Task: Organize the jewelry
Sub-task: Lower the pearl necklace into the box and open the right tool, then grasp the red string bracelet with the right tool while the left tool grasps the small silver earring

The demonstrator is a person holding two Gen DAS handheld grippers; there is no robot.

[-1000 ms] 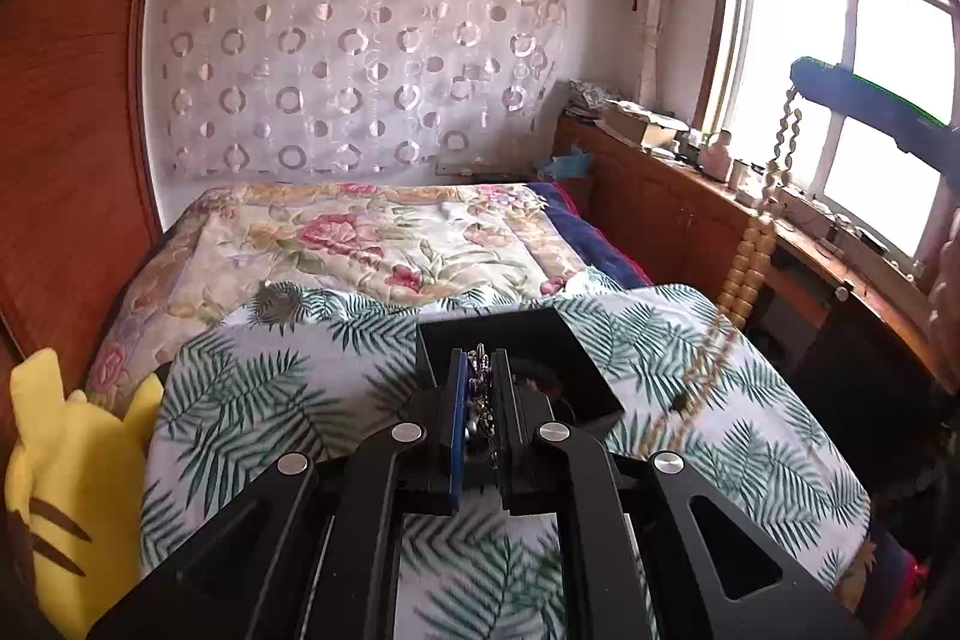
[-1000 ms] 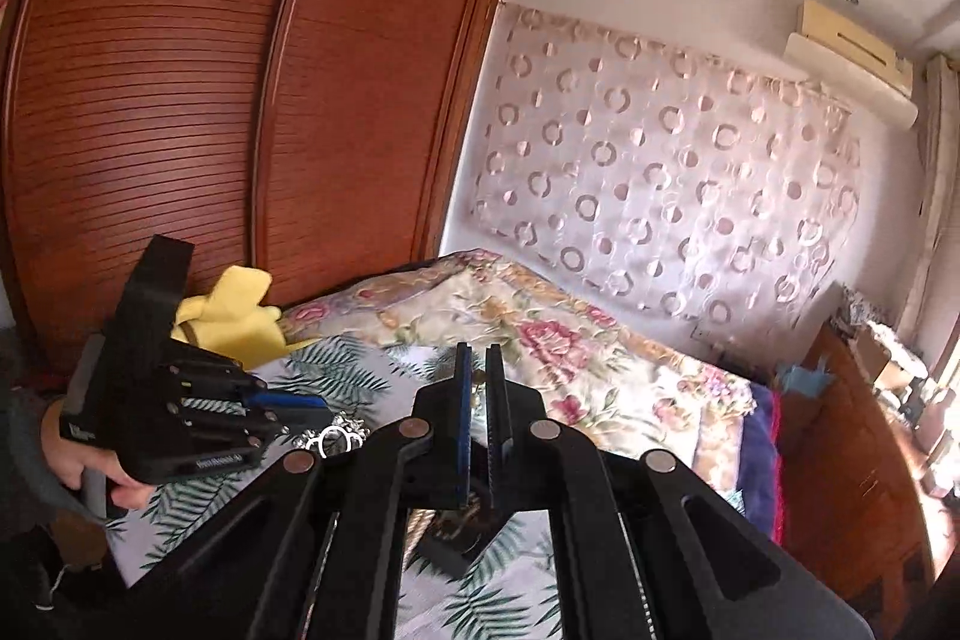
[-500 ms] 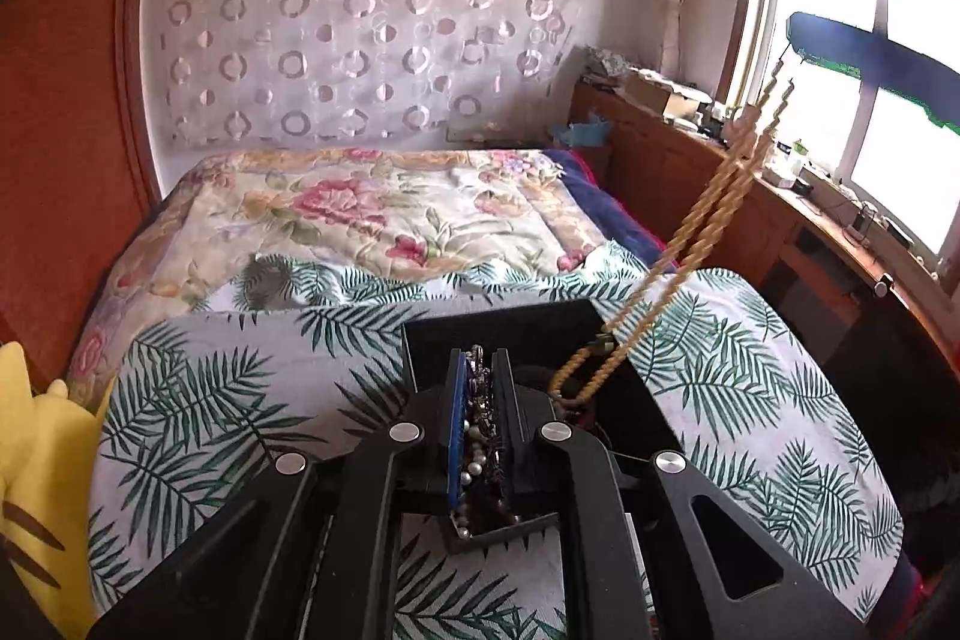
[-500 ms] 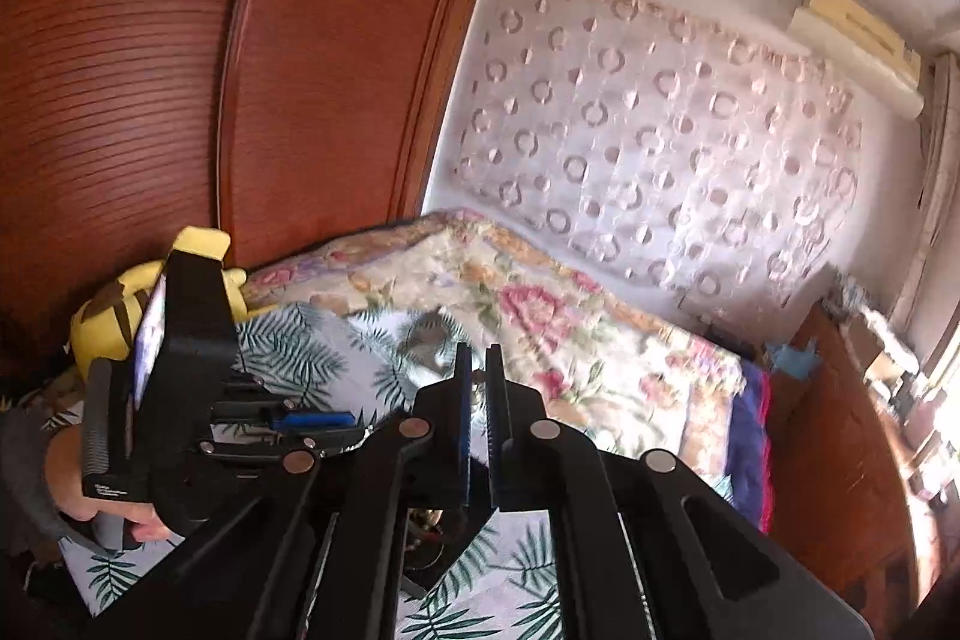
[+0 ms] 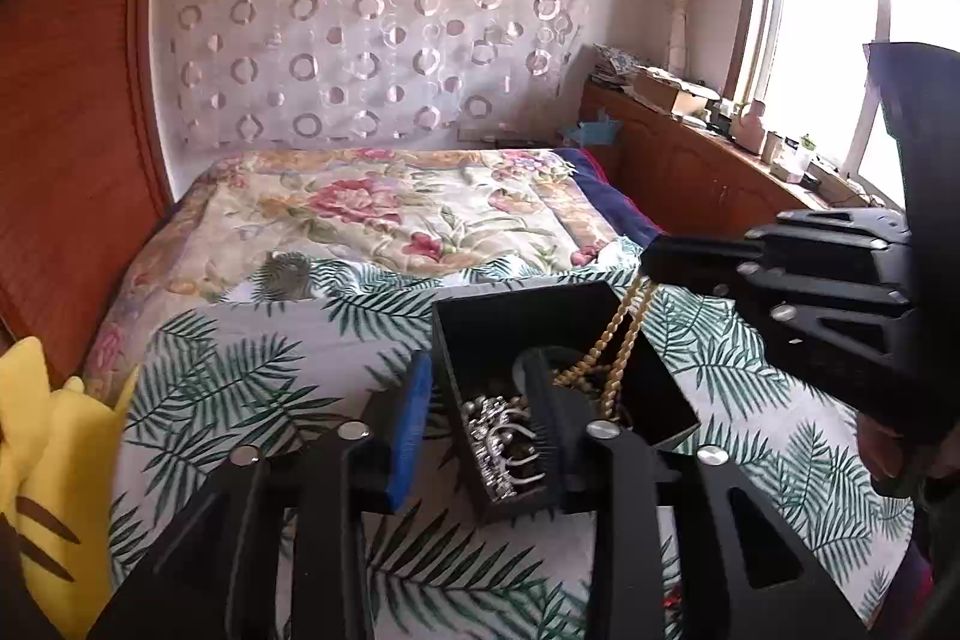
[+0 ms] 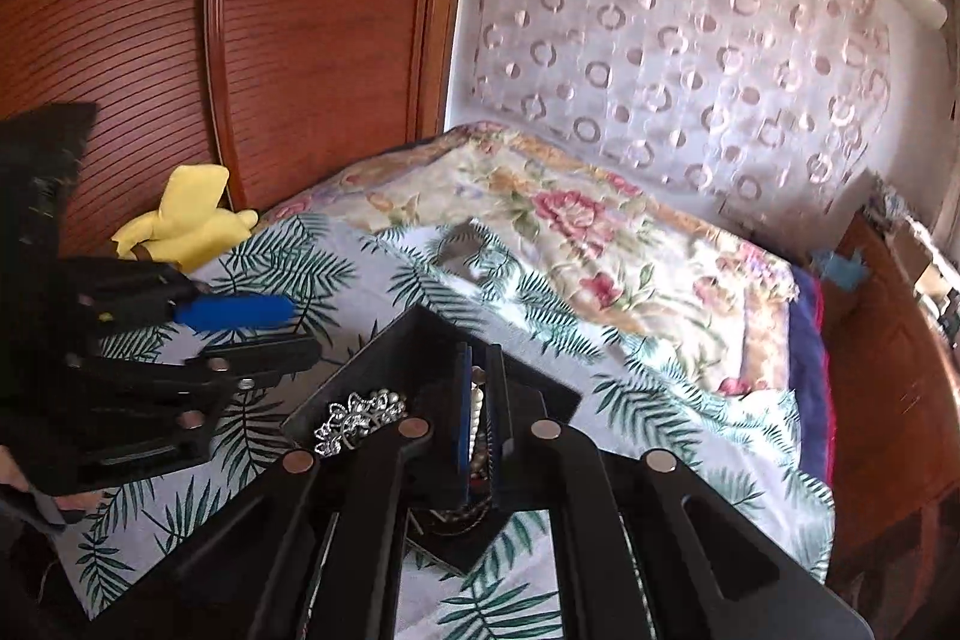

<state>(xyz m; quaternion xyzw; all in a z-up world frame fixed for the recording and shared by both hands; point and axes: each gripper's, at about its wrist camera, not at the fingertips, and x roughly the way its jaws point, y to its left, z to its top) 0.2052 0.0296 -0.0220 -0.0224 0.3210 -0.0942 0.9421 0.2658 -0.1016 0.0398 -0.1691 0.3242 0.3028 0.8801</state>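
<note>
- Box [image 5: 540,340], black, lower centre of frame, on palm-print cloth [image 5: 252,376]; silver jewelry [image 5: 498,436] inside.
- Left gripper [image 5: 474,412]: jaws opening, nothing pinched.
- Right gripper [image 6: 478,418]: clamped on bead strand [image 5: 624,334] hanging into box.

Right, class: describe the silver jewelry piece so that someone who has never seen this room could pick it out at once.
Start at the bed, at the palm-leaf cloth spread over its near end. On it sits an open black box. The silver jewelry lies inside it: bright, lacy metal, unlike the tan bead strand that hangs into the same box from the right gripper.
</note>
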